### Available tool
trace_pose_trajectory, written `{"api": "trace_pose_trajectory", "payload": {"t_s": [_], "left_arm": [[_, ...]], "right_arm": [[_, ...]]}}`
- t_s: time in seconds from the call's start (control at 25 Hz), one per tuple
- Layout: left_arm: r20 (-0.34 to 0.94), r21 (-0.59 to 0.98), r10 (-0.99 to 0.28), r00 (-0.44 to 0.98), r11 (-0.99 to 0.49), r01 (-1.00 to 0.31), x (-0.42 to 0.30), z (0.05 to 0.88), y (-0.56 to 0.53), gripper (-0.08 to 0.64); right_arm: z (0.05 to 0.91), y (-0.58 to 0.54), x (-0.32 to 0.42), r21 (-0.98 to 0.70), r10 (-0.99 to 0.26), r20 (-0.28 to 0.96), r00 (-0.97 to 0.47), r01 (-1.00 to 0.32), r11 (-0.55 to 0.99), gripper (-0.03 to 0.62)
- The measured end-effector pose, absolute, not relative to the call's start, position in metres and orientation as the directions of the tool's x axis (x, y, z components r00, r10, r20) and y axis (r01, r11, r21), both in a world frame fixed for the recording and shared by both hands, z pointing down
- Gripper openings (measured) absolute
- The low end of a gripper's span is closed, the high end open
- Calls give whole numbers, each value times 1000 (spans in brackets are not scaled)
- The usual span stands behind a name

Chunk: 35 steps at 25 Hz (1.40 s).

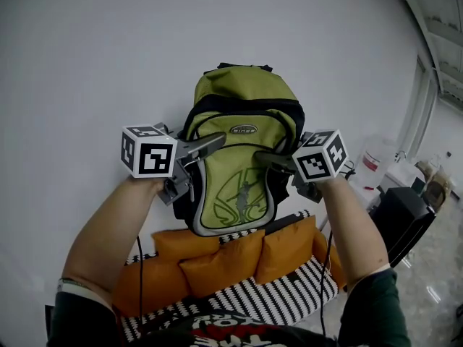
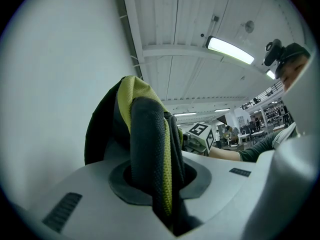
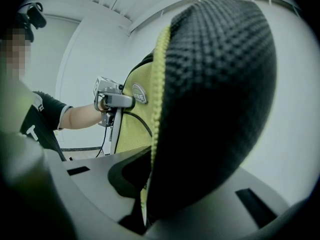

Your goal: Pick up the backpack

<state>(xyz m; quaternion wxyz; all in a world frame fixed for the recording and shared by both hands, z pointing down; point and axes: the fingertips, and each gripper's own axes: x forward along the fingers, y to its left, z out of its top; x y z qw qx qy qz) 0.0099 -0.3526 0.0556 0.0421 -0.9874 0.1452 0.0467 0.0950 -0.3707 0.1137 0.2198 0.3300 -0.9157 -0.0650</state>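
A green and black backpack (image 1: pixel 242 157) hangs in the air in front of a white wall, held up from both sides, above the sofa. My left gripper (image 1: pixel 217 140) is shut on the bag's left shoulder strap (image 2: pixel 152 159), a black mesh band with a green edge that runs between its jaws. On the other side my right gripper (image 1: pixel 262 157) is shut on the right shoulder strap (image 3: pixel 210 114), whose black mesh fills most of the right gripper view. The left gripper (image 3: pixel 117 100) and the bag's green front (image 3: pixel 132 119) show in that view too.
Below the bag stands a sofa with orange cushions (image 1: pixel 224 262) and a black-and-white striped seat (image 1: pixel 282 298). A dark bin (image 1: pixel 405 219) and white containers (image 1: pixel 376 161) stand on the floor at the right. The white wall (image 1: pixel 108 63) is close behind the bag.
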Motion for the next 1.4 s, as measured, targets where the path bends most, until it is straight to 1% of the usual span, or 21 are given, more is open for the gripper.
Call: {"api": "trace_pose_trajectory", "payload": {"t_s": [1.4], "left_arm": [[-125, -42, -269, 955, -960, -276, 11, 56, -353, 72]], "right_arm": [[115, -371, 95, 286, -632, 362, -685, -564, 775, 77]]}}
